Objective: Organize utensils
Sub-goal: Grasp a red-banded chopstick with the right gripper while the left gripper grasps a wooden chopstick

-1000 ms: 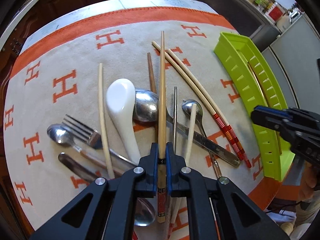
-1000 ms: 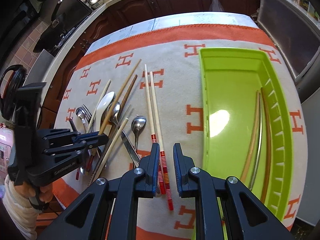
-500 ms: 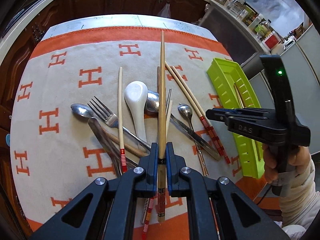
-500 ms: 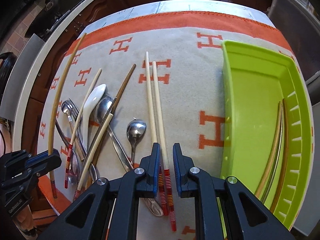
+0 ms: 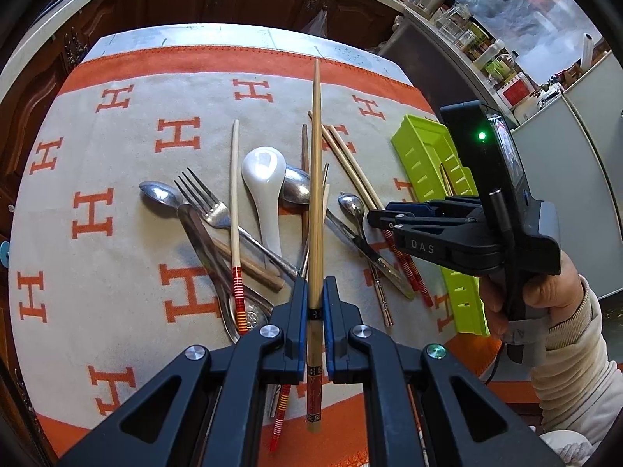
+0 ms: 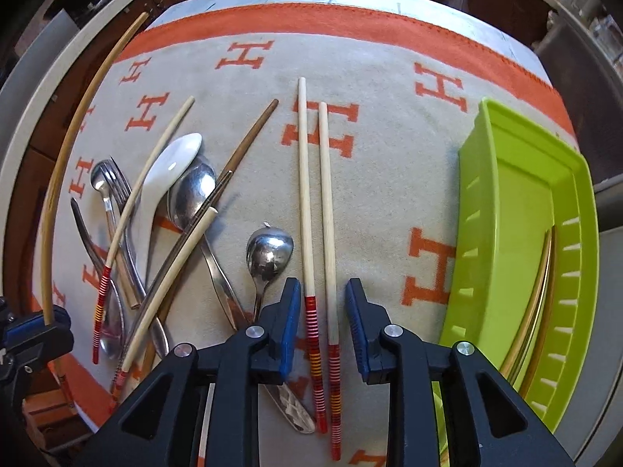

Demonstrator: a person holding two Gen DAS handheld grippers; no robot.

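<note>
My left gripper point(image 5: 315, 299) is shut on a long bamboo chopstick point(image 5: 316, 179), held above the utensil pile; the same chopstick point(image 6: 74, 148) curves along the left edge of the right wrist view. My right gripper point(image 6: 323, 311) points down over a pair of red-banded pale chopsticks point(image 6: 315, 202) that lie side by side on the cloth. Its jaws are opening and straddle both sticks without pressing on them. A green tray point(image 6: 518, 202) at the right holds several chopsticks along its right wall. A white ceramic spoon point(image 5: 264, 190), metal spoons, a fork point(image 5: 210, 206) and more chopsticks lie heaped on the cloth.
A beige cloth with orange H marks and an orange border point(image 5: 117, 163) covers the table. The right gripper point(image 5: 440, 229) and the hand point(image 5: 545, 295) holding it show at the right of the left wrist view. Dark cabinets and a crowded counter stand behind.
The left gripper has lifted the bamboo chopstick up off the pile. The right gripper has come down over the red-banded pair, and its jaws have spread wider.
</note>
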